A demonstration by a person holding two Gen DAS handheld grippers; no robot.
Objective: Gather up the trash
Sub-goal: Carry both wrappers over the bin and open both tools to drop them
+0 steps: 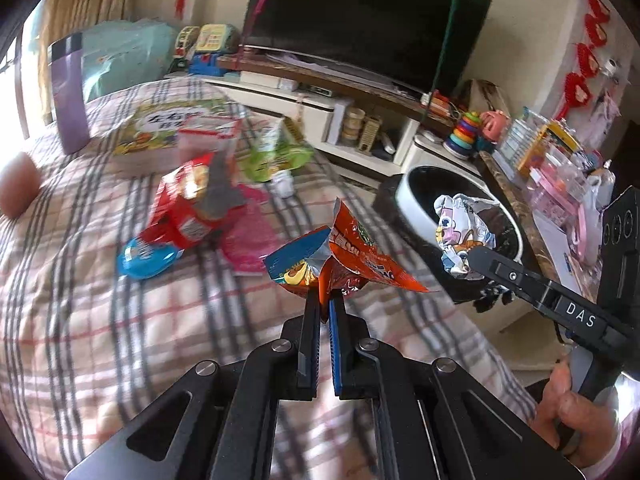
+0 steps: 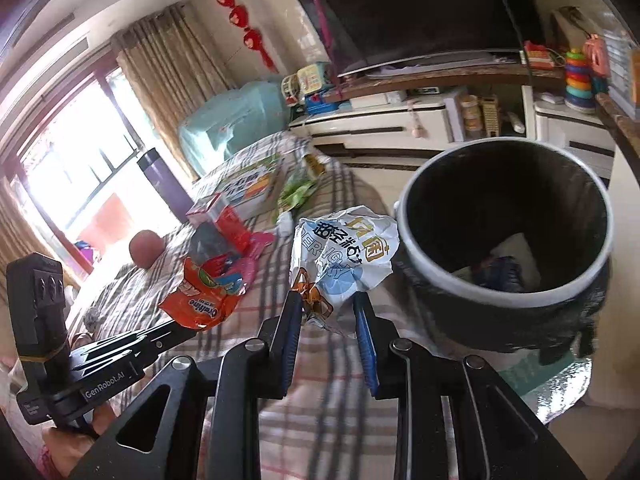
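Observation:
My left gripper [image 1: 325, 300] is shut on a crumpled orange snack wrapper [image 1: 352, 258] and holds it above the plaid bed [image 1: 80, 312]. It also shows in the right wrist view [image 2: 200, 300]. My right gripper [image 2: 326, 300] is shut on a crumpled white wrapper [image 2: 344, 256], just left of the round trash bin [image 2: 508, 240]. In the left wrist view that white wrapper [image 1: 460, 236] hangs at the bin's rim [image 1: 404, 196]. The bin holds some trash at its bottom.
On the bed lie a red snack packet [image 1: 188, 208], a blue wrapper [image 1: 146, 258], a pink wrapper [image 1: 248, 244], a green packet [image 1: 276, 156], a book [image 1: 176, 128] and a purple bottle [image 1: 68, 96]. A TV cabinet [image 1: 340, 92] with toys stands behind.

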